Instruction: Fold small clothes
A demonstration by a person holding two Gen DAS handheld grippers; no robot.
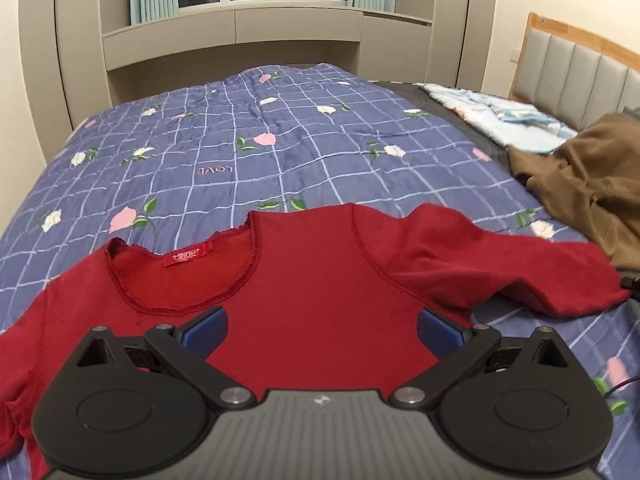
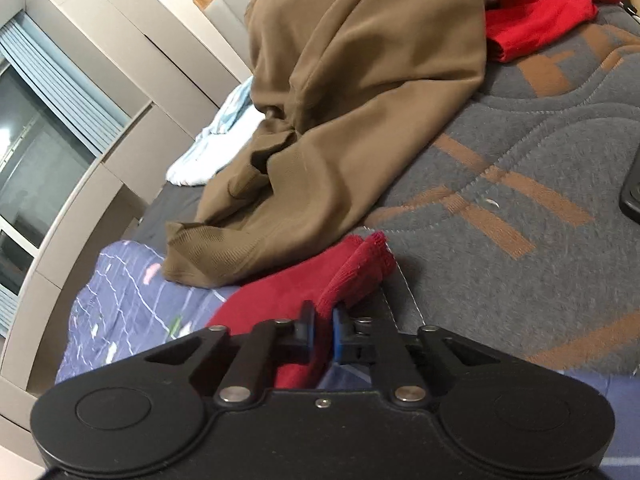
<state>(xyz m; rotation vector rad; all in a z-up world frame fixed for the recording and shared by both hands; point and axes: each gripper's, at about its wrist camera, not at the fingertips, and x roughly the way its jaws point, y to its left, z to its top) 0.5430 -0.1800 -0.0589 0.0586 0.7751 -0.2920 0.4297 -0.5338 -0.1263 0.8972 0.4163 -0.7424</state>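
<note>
The red top lies flat on the blue checked quilt, neckline and label toward the left gripper, whose blue pads are spread wide apart above the chest panel, holding nothing. Left of the top the quilt runs bare to the bed's edge, with beige wardrobe doors beyond. Past the top's collar the quilt stretches smooth toward the window wall. To the right of the top, its sleeve reaches out toward a heaped brown garment, and a pale blue cloth lies farther back by the padded headboard.

In the right wrist view the right gripper is clenched on the sleeve's ribbed cuff, the fabric pinched between the blue pads. The brown garment crowds just behind the cuff, its own cuff touching the red sleeve. Right of the cuff a grey and brown patterned blanket lies open, with a bright red garment bunched at its far edge
</note>
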